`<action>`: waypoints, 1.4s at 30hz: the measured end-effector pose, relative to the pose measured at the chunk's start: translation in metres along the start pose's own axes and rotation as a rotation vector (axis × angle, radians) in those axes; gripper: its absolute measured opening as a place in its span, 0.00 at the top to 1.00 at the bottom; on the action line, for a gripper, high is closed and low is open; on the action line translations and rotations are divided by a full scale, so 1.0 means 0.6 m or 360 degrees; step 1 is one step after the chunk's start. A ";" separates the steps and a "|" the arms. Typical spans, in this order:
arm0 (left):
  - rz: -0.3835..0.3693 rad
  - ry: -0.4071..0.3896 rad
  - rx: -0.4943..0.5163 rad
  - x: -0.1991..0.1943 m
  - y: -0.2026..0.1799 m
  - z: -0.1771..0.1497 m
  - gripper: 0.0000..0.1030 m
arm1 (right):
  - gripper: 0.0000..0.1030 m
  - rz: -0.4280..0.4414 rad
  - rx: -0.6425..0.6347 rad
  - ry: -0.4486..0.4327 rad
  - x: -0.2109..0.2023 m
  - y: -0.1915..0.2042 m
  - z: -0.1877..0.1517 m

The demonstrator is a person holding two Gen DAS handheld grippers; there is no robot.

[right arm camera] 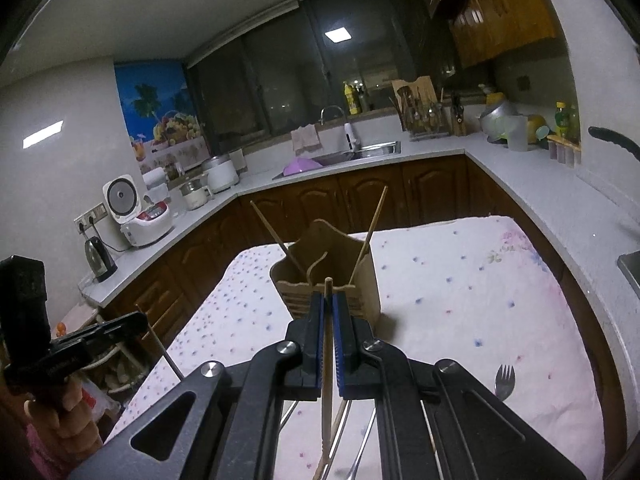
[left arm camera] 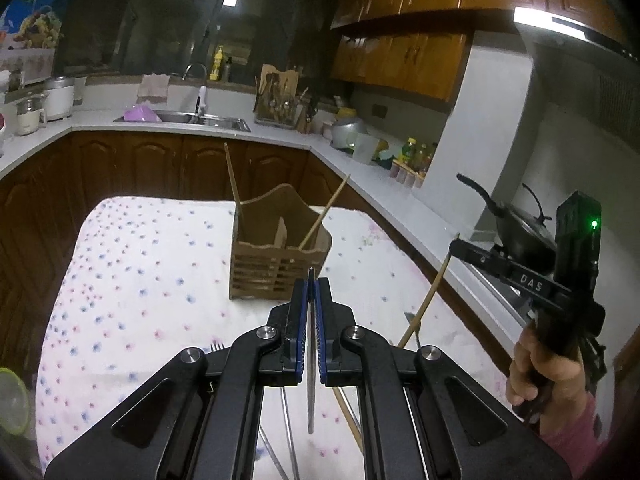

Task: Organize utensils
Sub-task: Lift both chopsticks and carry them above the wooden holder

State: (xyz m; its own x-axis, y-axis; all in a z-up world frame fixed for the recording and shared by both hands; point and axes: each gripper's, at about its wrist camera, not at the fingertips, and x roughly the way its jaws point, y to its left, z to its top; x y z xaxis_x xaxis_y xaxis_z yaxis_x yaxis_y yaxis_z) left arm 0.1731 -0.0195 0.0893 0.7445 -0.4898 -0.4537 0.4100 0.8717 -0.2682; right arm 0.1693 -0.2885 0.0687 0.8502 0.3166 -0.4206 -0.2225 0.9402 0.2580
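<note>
left wrist view: the left hand-held gripper (left arm camera: 311,280) fills the lower foreground, its blue-padded jaws pressed together on a thin metal utensil handle (left arm camera: 310,360) that runs back between them toward the camera; which kind of utensil it is cannot be told. just beyond the fingertips a wooden utensil holder (left arm camera: 276,256) with a slatted base and an inner divider stands upright on the table (left arm camera: 140,264), which is covered with a white cloth printed with small flowers. one wooden chopstick (left arm camera: 233,178) leans out of the holder's left compartment and a second chopstick (left arm camera: 326,212) leans out of its right compartment. a fork (left arm camera: 217,347) shows only its tines at the gripper's left link. at right a person's hand (left arm camera: 536,368) grips the right hand-held gripper (left arm camera: 451,249), seen side-on, clamped on a wooden chopstick (left arm camera: 430,300) that slants down toward the cloth. a dark wok (left arm camera: 520,228) sits behind it.

right wrist view: the right hand-held gripper (right arm camera: 329,300) has its jaws closed on the wooden chopstick (right arm camera: 327,384), whose tip pokes out just past the fingertips. the utensil holder (right arm camera: 332,268) stands directly ahead on the flowered table (right arm camera: 460,288), with a chopstick leaning out of each side. a metal spork (right arm camera: 505,380) lies on the cloth at lower right, and more utensil handles (right arm camera: 360,452) lie beneath the gripper. at far left the left hand-held gripper (right arm camera: 141,319) is held above the table's edge.
</note>
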 end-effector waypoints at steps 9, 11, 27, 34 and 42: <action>0.0016 -0.0134 -0.0012 -0.003 0.013 0.058 0.97 | 0.96 -0.0011 -0.0008 -0.0070 0.015 0.003 0.033; 0.0022 -0.0169 -0.0013 -0.004 0.016 0.073 0.97 | 0.96 -0.0015 -0.0010 -0.0091 0.019 0.004 0.043; 0.0101 -0.0392 -0.0051 0.040 0.054 0.202 0.97 | 0.96 -0.0050 0.0060 -0.0322 0.078 -0.018 0.155; 0.0185 -0.0462 -0.0052 0.090 0.073 0.245 0.97 | 0.96 -0.0073 0.0083 -0.0423 0.122 -0.024 0.202; 0.0305 -0.0461 -0.0121 0.180 0.109 0.242 0.97 | 0.96 -0.0114 0.0043 -0.0443 0.184 -0.033 0.192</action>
State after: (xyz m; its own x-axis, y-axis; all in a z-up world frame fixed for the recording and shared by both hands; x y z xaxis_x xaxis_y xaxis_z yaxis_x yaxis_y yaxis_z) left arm 0.3570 -0.0137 0.1461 0.9270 -0.2839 -0.2452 0.2162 0.9385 -0.2690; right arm 0.3224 -0.2866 0.1174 0.9624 0.1992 -0.1847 -0.1474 0.9541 0.2606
